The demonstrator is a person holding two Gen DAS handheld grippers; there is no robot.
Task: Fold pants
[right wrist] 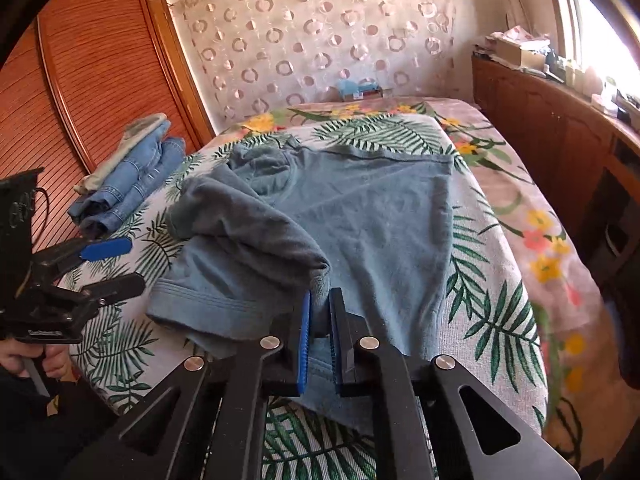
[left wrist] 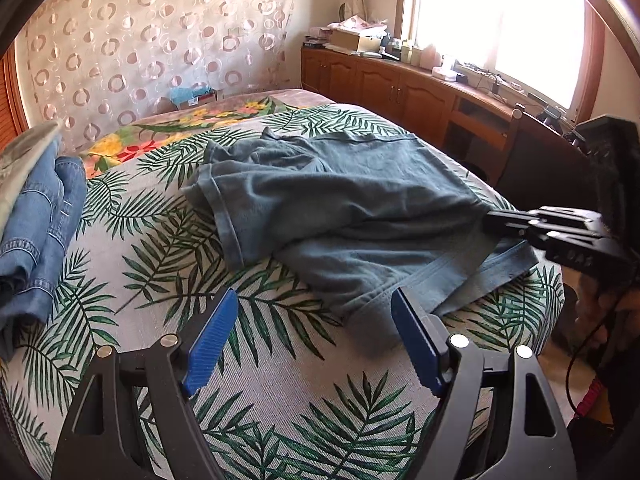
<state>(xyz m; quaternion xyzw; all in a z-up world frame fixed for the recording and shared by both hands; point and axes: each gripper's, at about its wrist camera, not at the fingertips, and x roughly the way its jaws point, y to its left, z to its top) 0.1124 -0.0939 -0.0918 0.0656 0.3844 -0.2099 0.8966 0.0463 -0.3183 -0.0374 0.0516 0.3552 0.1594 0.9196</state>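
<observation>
So the right gripper (right wrist: 319, 312) is pinched tight on a bunched-up fold of the pants (right wrist: 360, 216). You can see the grey-blue fabric squeezed between its blue pads (right wrist: 304, 344) in the right wrist view, and the same gripper (left wrist: 496, 222) pokes in from the right edge of the left wrist view with its tip on the cloth.

The left gripper (left wrist: 312, 324) is spread wide with nothing in it. Its right blue pad (left wrist: 416, 344) sits just at the hem edge of the pants (left wrist: 340, 200), and the left one hangs over bare bedspread. From the other side you can see it (right wrist: 116, 264) near the waistband end, with a hand (right wrist: 24, 360) wrapped around its handle down in the corner.

The pants themselves lie across the middle of the bed on a palm-leaf bedspread (left wrist: 280, 400), partly doubled over, one leg flopped on top of the rest and pretty wrinkly.

Off to the left side of the bed there's a stack of folded jeans (right wrist: 128, 184). Beyond that, a wooden louvred wardrobe (right wrist: 80, 80), a circle-patterned curtain (left wrist: 140, 40) at the head end, and a long wooden cabinet (left wrist: 400, 84) cluttered with stuff under the bright window (left wrist: 500, 28).
</observation>
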